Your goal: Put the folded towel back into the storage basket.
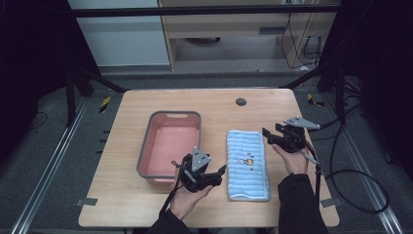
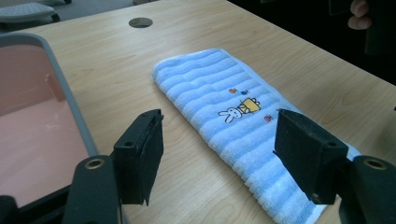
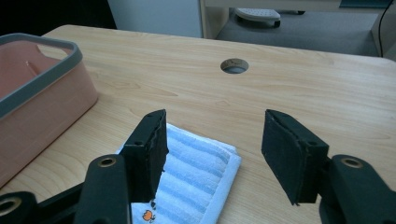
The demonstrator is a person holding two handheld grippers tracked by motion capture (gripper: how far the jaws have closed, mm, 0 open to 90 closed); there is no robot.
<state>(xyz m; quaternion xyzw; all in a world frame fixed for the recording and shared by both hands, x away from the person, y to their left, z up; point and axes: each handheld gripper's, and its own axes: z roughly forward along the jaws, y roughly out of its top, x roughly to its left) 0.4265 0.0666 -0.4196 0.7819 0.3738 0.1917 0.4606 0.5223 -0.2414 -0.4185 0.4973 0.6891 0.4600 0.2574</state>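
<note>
Tongs, high view: left tongs (image 1: 220, 171) gape beside the near left edge of the folded blue towel (image 1: 247, 165); right tongs (image 1: 267, 134) gape by its far right corner. Neither grips anything.
Towel, high view: flat on the bench (image 1: 126, 161), just right of the pink tub (image 1: 168, 148).
Left gripper view: left tongs (image 2: 218, 156) spread wide, the towel (image 2: 219, 100) lying past them, pads clear of it.
Right gripper view: right tongs (image 3: 214, 149) apart above the towel (image 3: 196, 175) corner; tub (image 3: 37, 105) at left.

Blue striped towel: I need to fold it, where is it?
In the high view the blue striped towel lies flat right of the pink basin, between the two grippers.
</note>
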